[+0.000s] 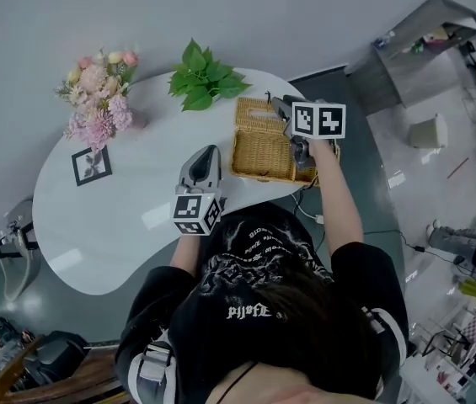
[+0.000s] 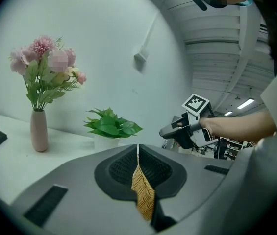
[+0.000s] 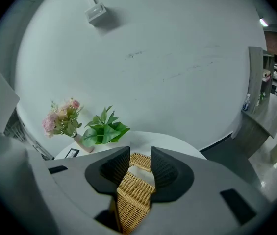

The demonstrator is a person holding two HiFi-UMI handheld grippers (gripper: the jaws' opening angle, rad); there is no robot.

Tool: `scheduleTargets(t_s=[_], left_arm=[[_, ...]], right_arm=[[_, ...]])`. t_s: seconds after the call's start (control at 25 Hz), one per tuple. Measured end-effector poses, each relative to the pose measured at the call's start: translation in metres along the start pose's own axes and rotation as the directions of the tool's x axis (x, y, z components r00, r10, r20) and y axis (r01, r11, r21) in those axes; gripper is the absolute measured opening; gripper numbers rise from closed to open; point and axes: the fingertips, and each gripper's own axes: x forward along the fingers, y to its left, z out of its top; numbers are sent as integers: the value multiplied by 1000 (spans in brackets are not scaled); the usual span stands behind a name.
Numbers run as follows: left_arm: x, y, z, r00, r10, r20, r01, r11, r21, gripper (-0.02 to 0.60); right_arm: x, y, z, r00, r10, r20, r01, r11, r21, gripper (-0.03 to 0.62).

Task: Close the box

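Black printed T-shirt (image 1: pixel 263 310) of the person fills the near foreground of the head view, with both arms reaching out over a white, glossy, kidney-shaped table (image 1: pixel 120 225).

At the table's right edge, on the side close to the person, sits the rectangular woven wicker box (image 1: pixel 259 146), honey-coloured. In the right gripper view a pale patch shows between its near woven part and a farther woven strip, and I cannot tell whether the lid lies fully down.

The right gripper (image 1: pixel 278 103) hangs over the box's right side and points steeply down. Its jaws stand well apart. The wicker shows in the gap between them and underneath, and the pads do not press on it.

The left gripper (image 1: pixel 212 150) is just beside the box's left edge, over bare tabletop, and points nearly level toward the far edge. Its jaws are together except for a hairline slit. A sliver of wicker shows through the opening below the pads.

Along the far edge stands a leafy green plant in a white pot (image 1: pixel 204 78). To its left is a bunch of pink flowers in a slim pink vase (image 1: pixel 98 99). A small black-framed picture (image 1: pixel 92 165) stands near the left edge.
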Motion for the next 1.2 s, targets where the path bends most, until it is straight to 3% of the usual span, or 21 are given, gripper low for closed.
scheduleTargets(t_s=[0.36,0.68,0.88,1.2], left_arm=[[0,14,2,996,82,18,-82,997,-16,28],[-6,23,3,989,144,38,-142,989,-42,28],[-8,37,2,979,203,36,-200,978,-66,28],[-5,40,5,974,224,31,-223,974,-47,28]], right_arm=[[36,-18,9,994,21,-110,-17,999,42,155],[73,-30,3,972,49,-231,-33,997,73,155],[94,-45,0,944,49,-327,-23,996,83,166],[118,-57,-11,897,69,-436,-12,991,133,166]])
